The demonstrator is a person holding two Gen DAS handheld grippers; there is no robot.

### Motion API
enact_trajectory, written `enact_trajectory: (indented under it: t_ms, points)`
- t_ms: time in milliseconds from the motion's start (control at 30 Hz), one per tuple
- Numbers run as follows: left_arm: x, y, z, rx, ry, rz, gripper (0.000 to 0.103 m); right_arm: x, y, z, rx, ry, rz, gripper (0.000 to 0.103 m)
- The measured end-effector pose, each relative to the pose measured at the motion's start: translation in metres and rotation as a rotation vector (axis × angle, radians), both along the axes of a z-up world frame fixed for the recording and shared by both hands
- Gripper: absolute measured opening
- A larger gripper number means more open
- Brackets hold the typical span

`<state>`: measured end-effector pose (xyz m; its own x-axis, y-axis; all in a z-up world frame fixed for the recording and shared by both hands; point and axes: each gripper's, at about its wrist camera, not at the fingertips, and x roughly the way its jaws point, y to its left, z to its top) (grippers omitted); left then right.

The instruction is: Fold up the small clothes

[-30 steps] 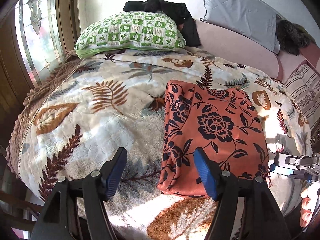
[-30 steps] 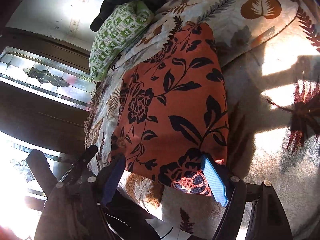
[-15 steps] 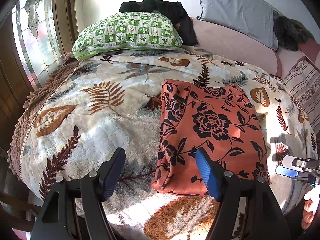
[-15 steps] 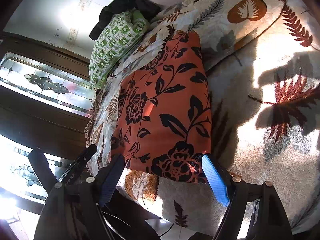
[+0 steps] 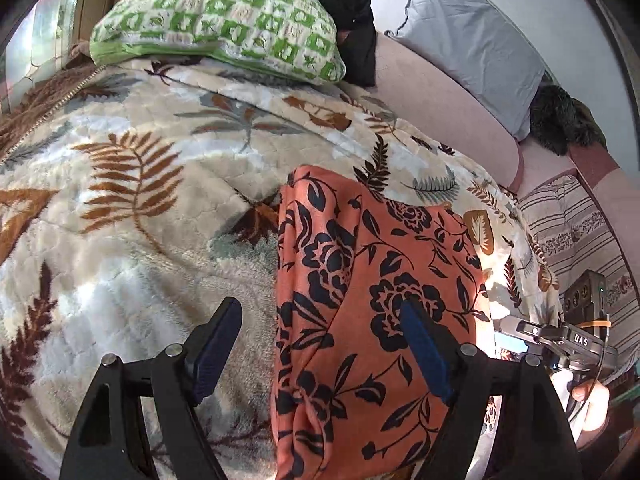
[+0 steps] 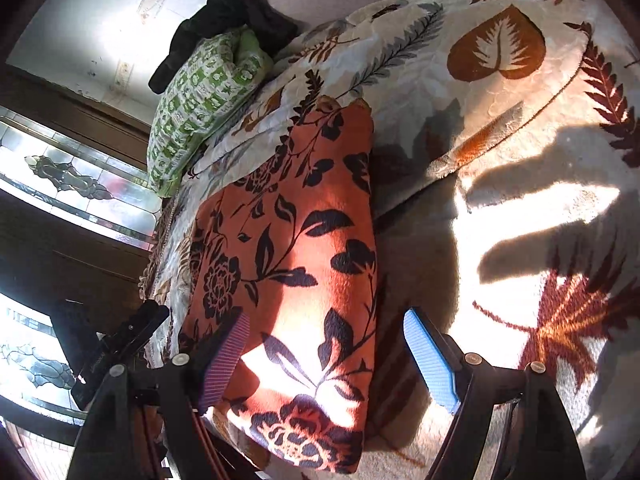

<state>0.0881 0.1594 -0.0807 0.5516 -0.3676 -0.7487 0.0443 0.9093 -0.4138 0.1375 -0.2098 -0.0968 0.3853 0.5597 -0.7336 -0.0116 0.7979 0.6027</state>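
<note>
An orange garment with black flowers [image 5: 360, 300] lies folded into a long rectangle on a leaf-print blanket [image 5: 140, 208]. My left gripper [image 5: 320, 320] is open, hovering just above the garment's near left part, right finger over the cloth. My right gripper [image 6: 326, 340] is open and straddles the garment's [image 6: 288, 248] near end, holding nothing. The right gripper also shows at the right edge of the left wrist view [image 5: 560, 340], and the left gripper shows at the left in the right wrist view [image 6: 116, 340].
A green checked pillow [image 5: 216, 28] and a black garment [image 5: 340, 4] lie at the bed's head. A grey pillow [image 5: 472, 40] leans on the pink headboard [image 5: 448, 108]. A striped cushion [image 5: 572, 232] sits at the right. A stained-glass window [image 6: 72, 184] is at the left.
Both grippers have moved in closer over the garment's near end. Both stay open; the garment has not moved.
</note>
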Motion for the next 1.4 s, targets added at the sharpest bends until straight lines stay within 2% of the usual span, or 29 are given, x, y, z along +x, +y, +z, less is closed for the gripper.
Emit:
enact_trajectory:
  t_ms: [100, 200, 300, 333, 367, 400, 433, 500, 567, 667, 800, 900, 967, 1000, 1033, 1067, 1100, 1133, 1167, 1200, 1267, 1333, 1400]
  points:
    - [0.017, -0.008, -0.034, 0.017, 0.113, -0.029, 0.082, 0.022, 0.005, -0.019, 0.01, 0.049, 0.001, 0.082]
    - [0.012, -0.011, -0.038, 0.001, 0.07, -0.039, 0.085, 0.027, 0.024, -0.03, 0.066, 0.063, 0.071, 0.082]
    - [0.013, -0.016, -0.038, 0.015, 0.075, -0.051, 0.085, 0.028, 0.037, -0.033, 0.029, 0.029, 0.099, 0.082]
    - [0.014, -0.019, -0.039, 0.026, 0.077, -0.061, 0.083, 0.029, 0.038, -0.032, 0.035, 0.029, 0.099, 0.076]
    - [0.016, -0.023, -0.04, 0.027, 0.078, -0.077, 0.07, 0.031, 0.042, -0.031, 0.017, 0.032, 0.113, 0.069]
    - [0.018, -0.026, -0.041, 0.007, 0.086, -0.106, 0.05, 0.033, 0.046, -0.03, 0.002, 0.037, 0.129, 0.06]
    - [0.02, -0.028, -0.04, -0.017, 0.097, -0.117, 0.044, 0.034, 0.049, -0.027, -0.012, 0.033, 0.139, 0.052]
    - [0.02, -0.031, -0.032, 0.0, 0.082, -0.119, 0.031, 0.035, 0.055, -0.016, -0.055, 0.003, 0.161, 0.039]
    - [0.017, -0.034, -0.02, 0.004, 0.058, -0.114, 0.029, 0.033, 0.056, -0.002, -0.071, -0.021, 0.172, 0.034]
    - [0.01, -0.049, 0.006, -0.017, -0.012, -0.135, 0.029, 0.027, 0.05, 0.028, -0.106, -0.089, 0.187, 0.033]
    - [0.014, -0.087, 0.041, -0.036, -0.109, -0.172, 0.029, 0.02, 0.012, 0.073, -0.124, -0.184, 0.168, 0.032]
    - [0.026, -0.125, 0.045, -0.028, -0.122, -0.208, 0.032, 0.023, -0.029, 0.09, -0.112, -0.208, 0.122, 0.033]
    - [0.036, -0.149, 0.03, 0.003, -0.091, -0.208, 0.037, 0.027, -0.058, 0.085, -0.109, -0.198, 0.082, 0.033]
    - [0.044, -0.162, 0.014, 0.034, -0.043, -0.21, 0.05, 0.031, -0.072, 0.075, -0.104, -0.176, 0.062, 0.035]
    - [0.051, -0.173, -0.004, 0.077, 0.024, -0.213, 0.057, 0.035, -0.085, 0.06, -0.102, -0.133, 0.038, 0.041]
    - [0.055, -0.18, -0.022, 0.118, 0.083, -0.212, 0.06, 0.04, -0.098, 0.041, -0.12, -0.074, -0.01, 0.047]
    - [0.055, -0.181, -0.035, 0.132, 0.115, -0.217, 0.064, 0.041, -0.11, 0.022, -0.165, -0.024, -0.07, 0.06]
    - [0.051, -0.178, -0.037, 0.117, 0.106, -0.208, 0.064, 0.038, -0.119, 0.005, -0.219, 0.033, -0.113, 0.063]
    - [0.046, -0.173, -0.033, 0.119, 0.092, -0.194, 0.065, 0.032, -0.126, -0.006, -0.217, 0.056, -0.132, 0.065]
    - [0.04, -0.168, -0.026, 0.126, 0.072, -0.187, 0.066, 0.023, -0.133, -0.007, -0.162, 0.037, -0.153, 0.068]
    - [0.026, -0.162, -0.01, 0.161, 0.02, -0.185, 0.066, 0.009, -0.136, 0.005, -0.191, -0.01, -0.189, 0.068]
    - [0.014, -0.155, 0.005, 0.193, -0.032, -0.173, 0.066, -0.001, -0.135, 0.029, -0.209, -0.094, -0.203, 0.068]
    - [0.006, -0.152, 0.015, 0.181, -0.063, -0.165, 0.069, -0.005, -0.127, 0.055, -0.155, -0.167, -0.19, 0.071]
